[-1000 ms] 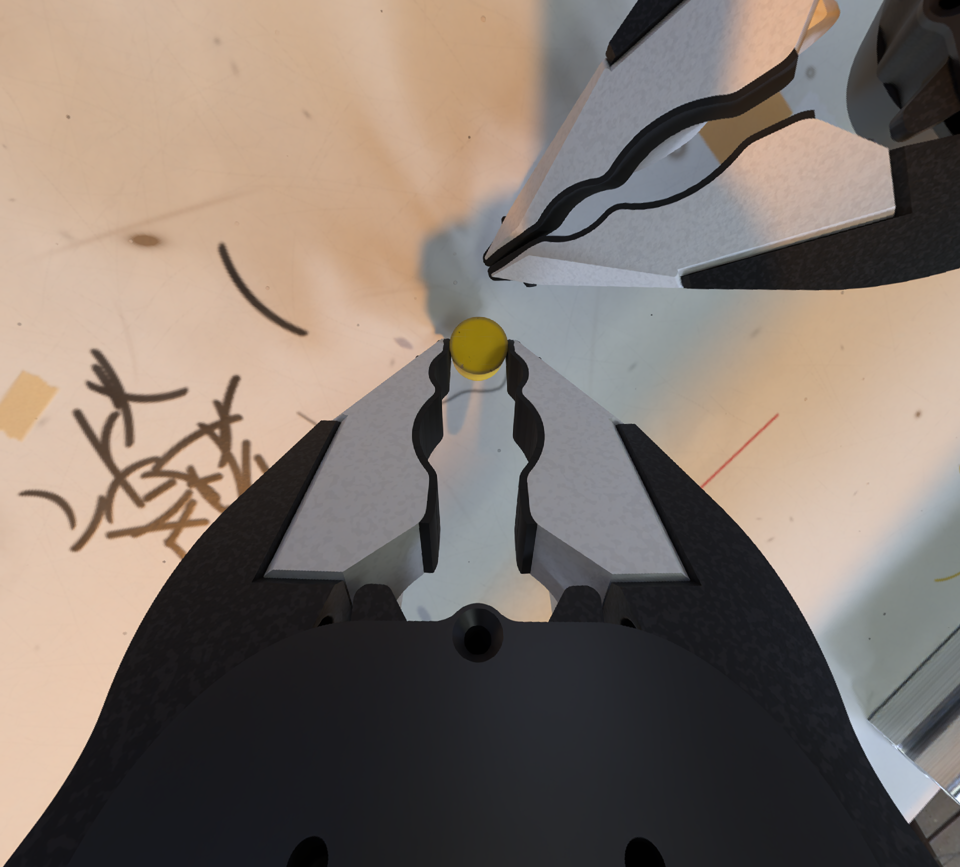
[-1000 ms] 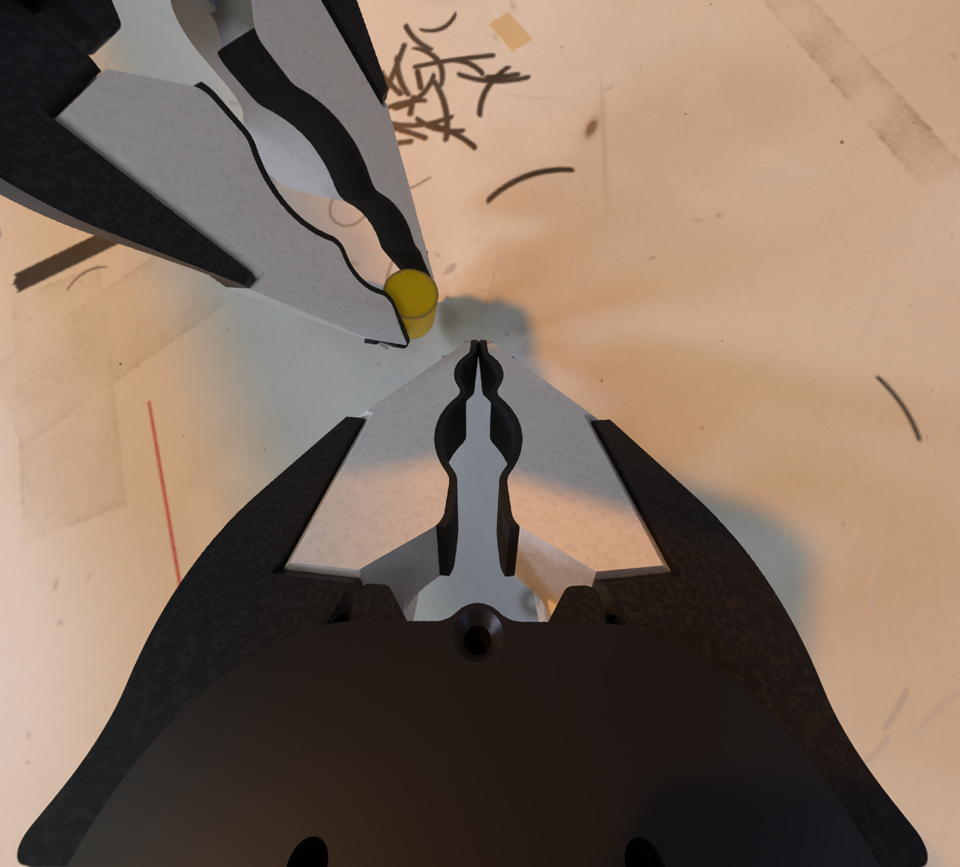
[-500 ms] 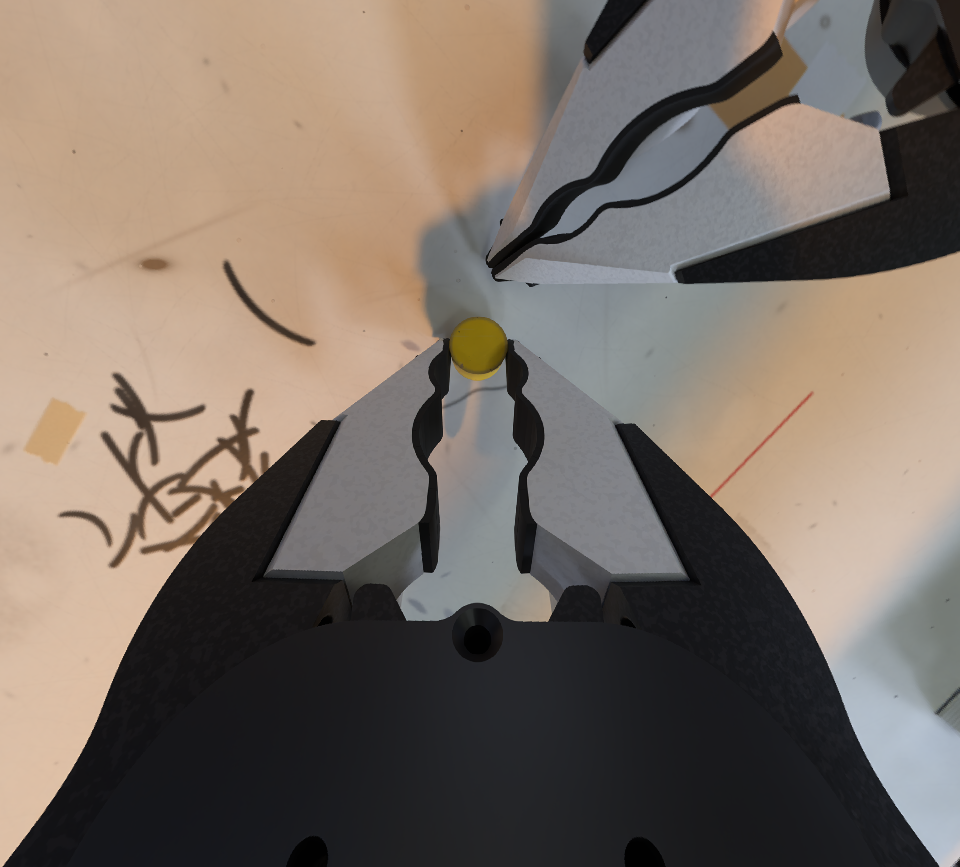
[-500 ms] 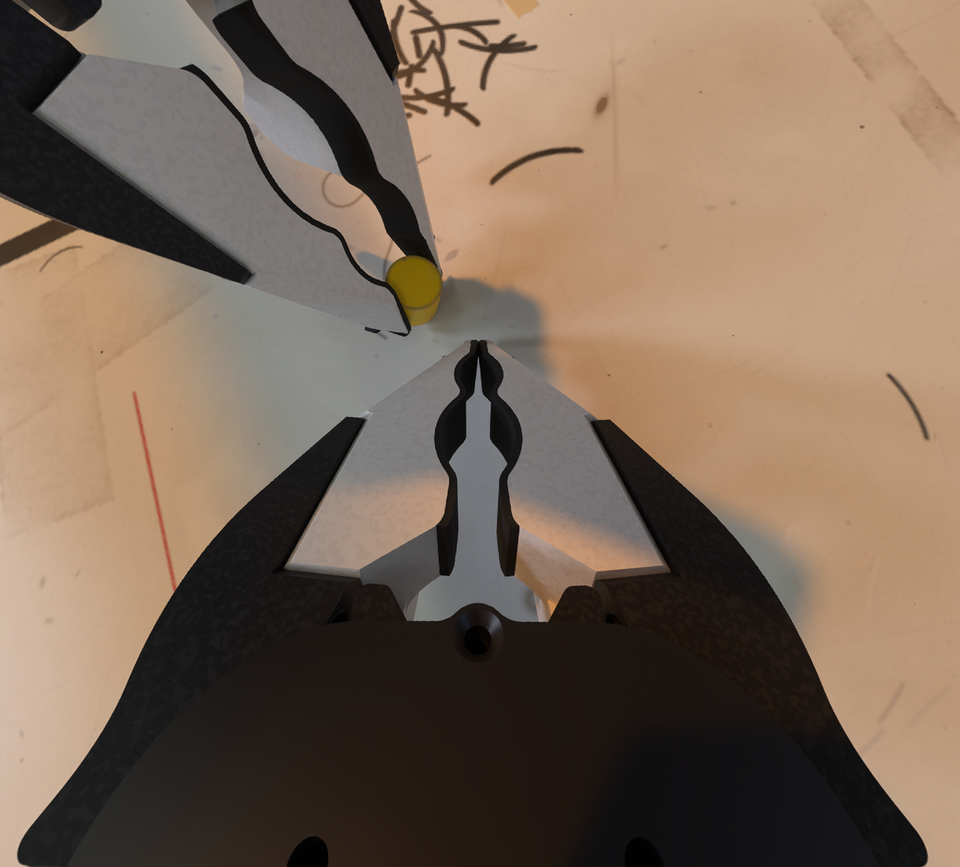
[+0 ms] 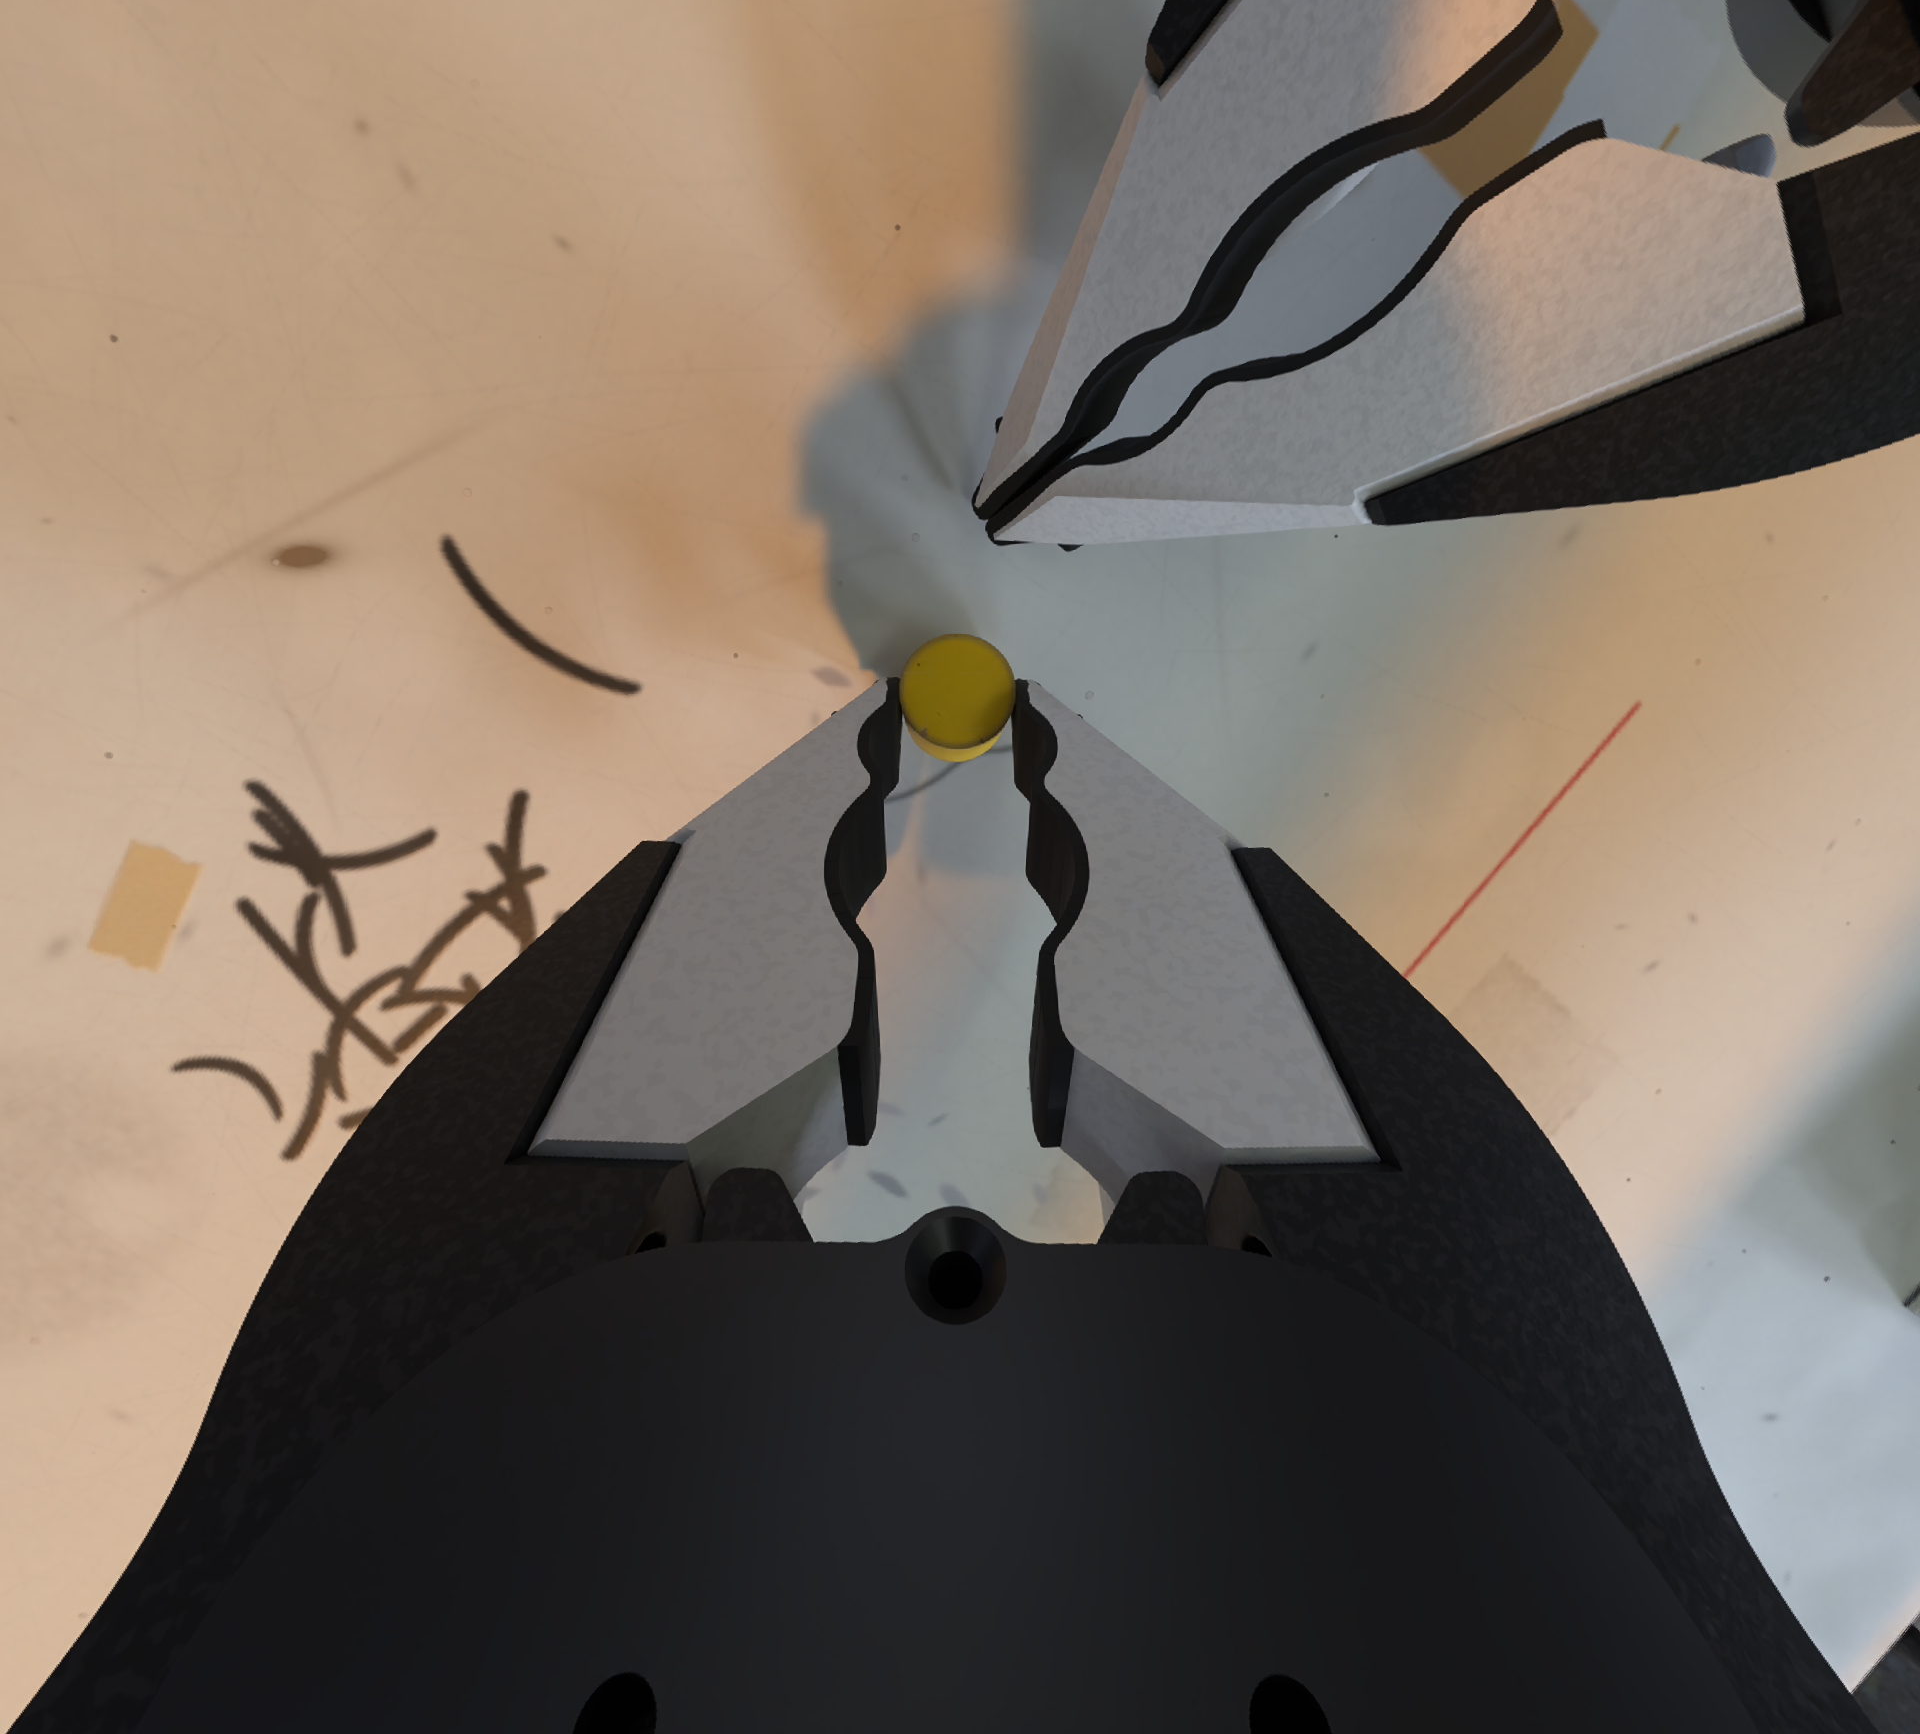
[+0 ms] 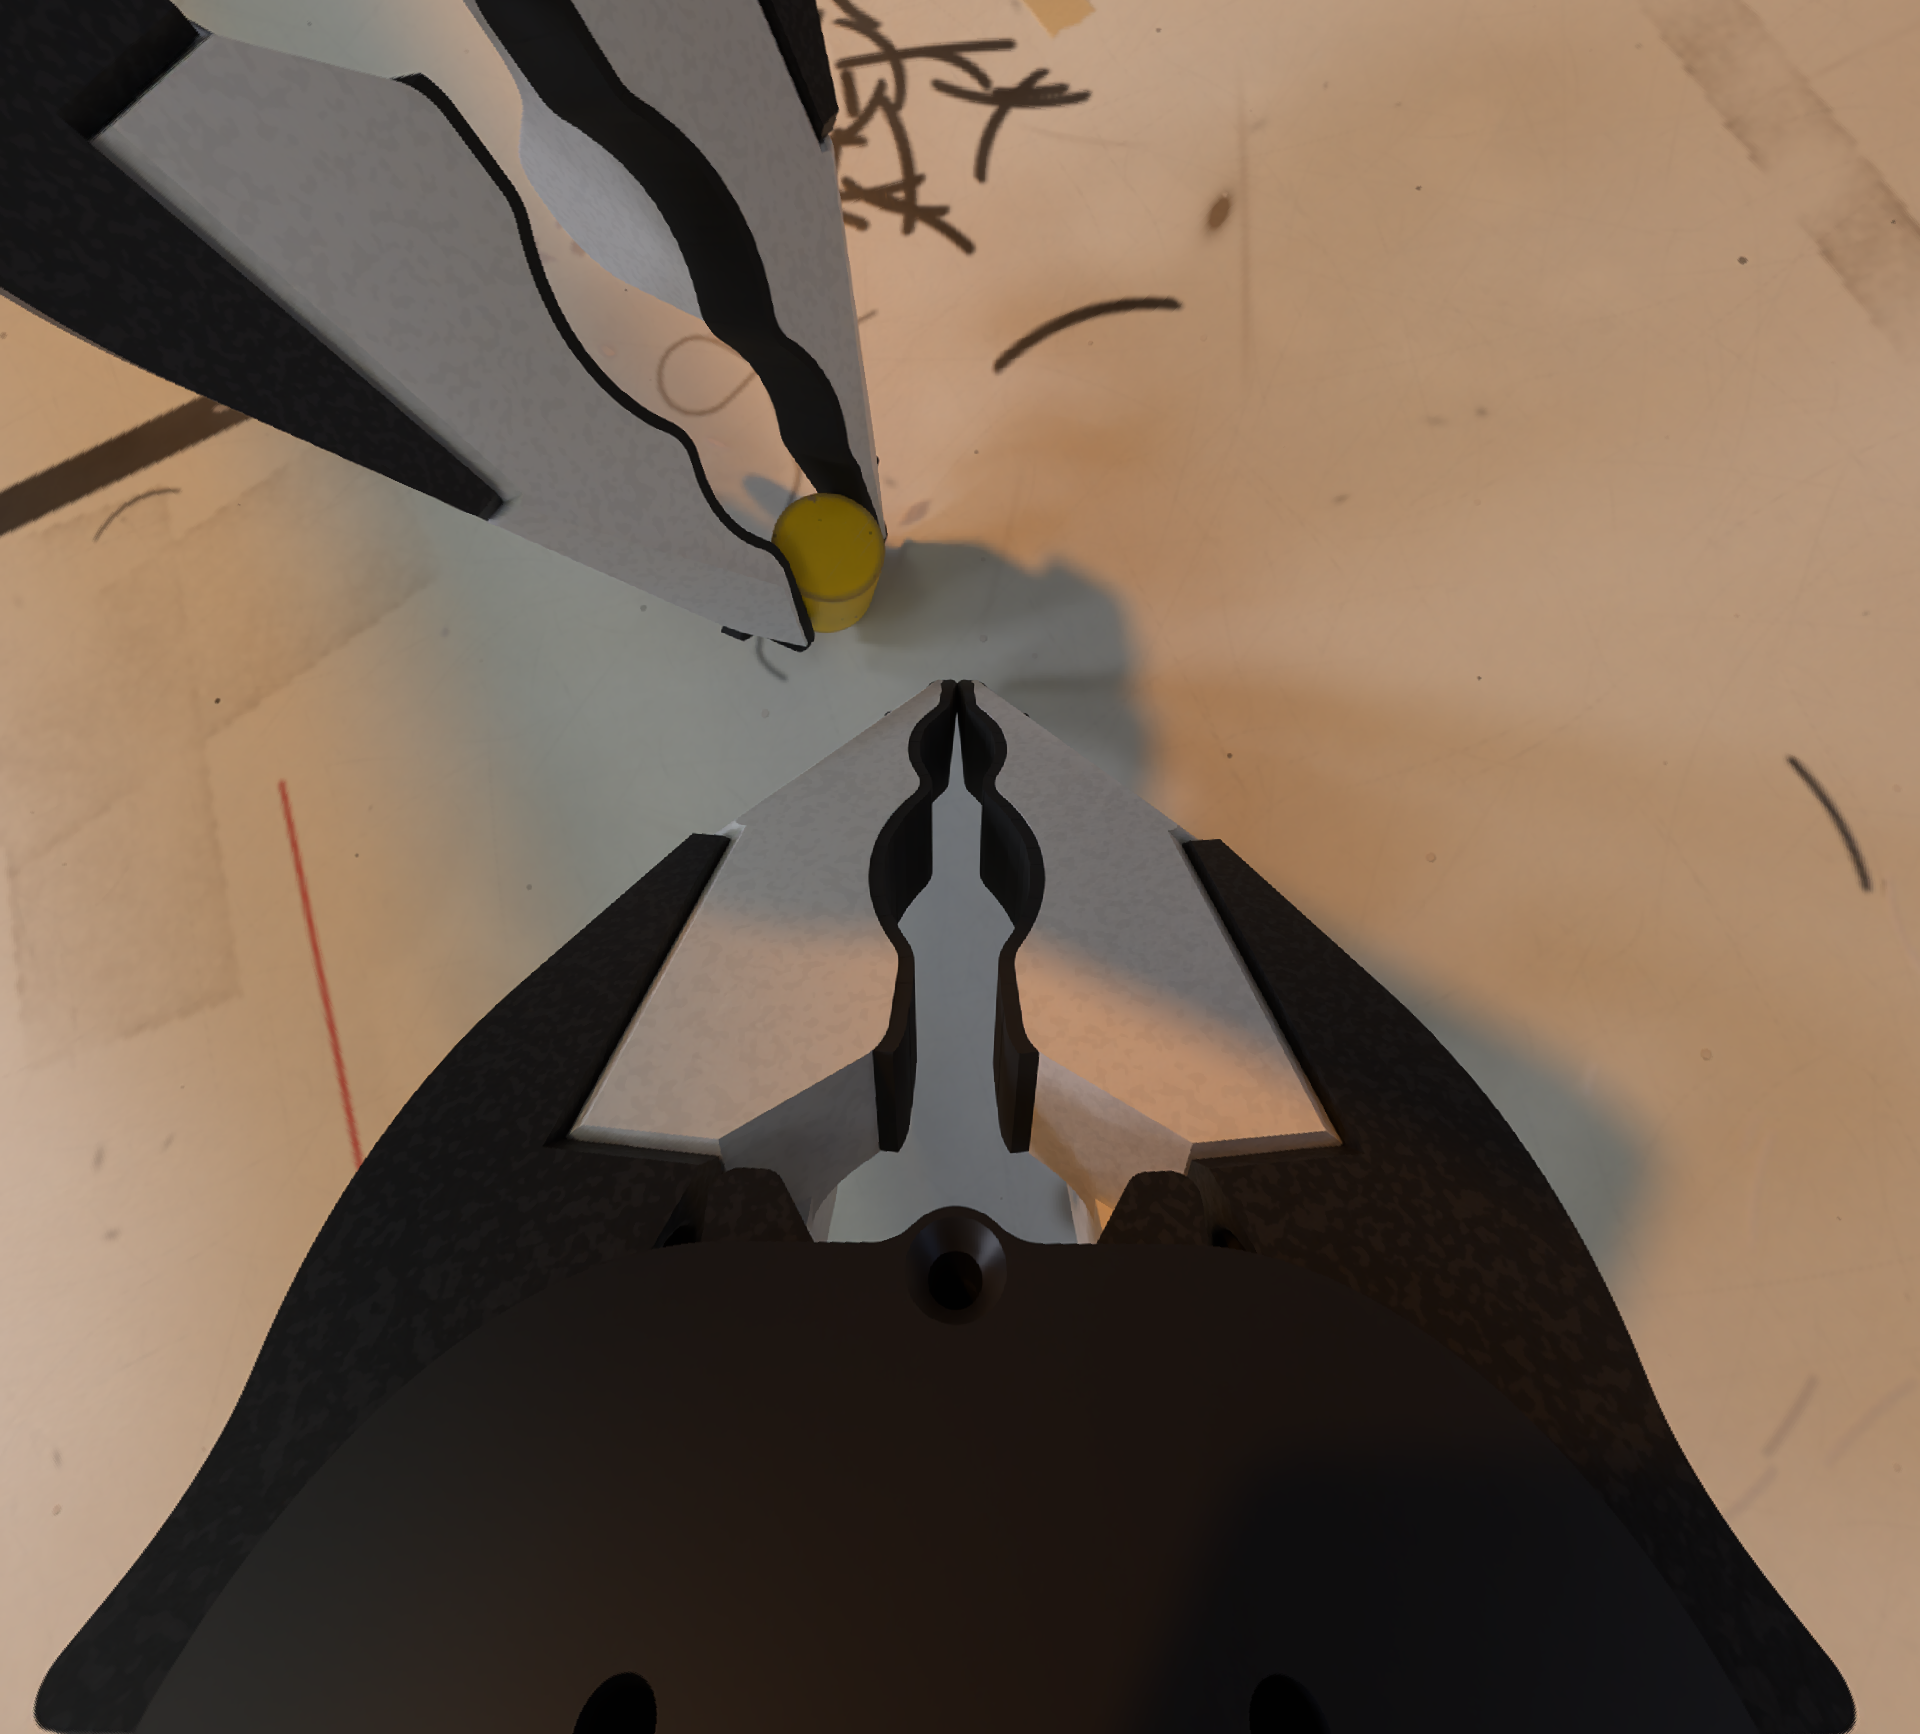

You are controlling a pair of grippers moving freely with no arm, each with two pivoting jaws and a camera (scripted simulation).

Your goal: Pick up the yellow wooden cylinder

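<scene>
Left gripper (image 5: pixel 956 697) at frame centre in left wrist view, jaws narrowed onto yellow cylinder (image 5: pixel 956 692), pinched upright between fingertips (image 5: pixel 883 728). Right wrist view: same cylinder (image 6: pixel 829 557) left of centre, between left gripper's tips. Right gripper (image 6: pixel 956 692) jaws closed together, holding nothing, tips just beside cylinder, apart from it. Tan table (image 5: pixel 416 230) beneath: dark scribbles (image 5: pixel 353 946), tape scrap (image 5: pixel 143 905), red line (image 5: pixel 1522 837). No containers visible.

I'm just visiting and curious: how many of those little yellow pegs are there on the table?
1. The only yellow wooden cylinder sits upright between the fingertips of the left gripper, just ahead of the closed right gripper. The grippers' bodies cover part of the table, so another could be hidden.
</scene>
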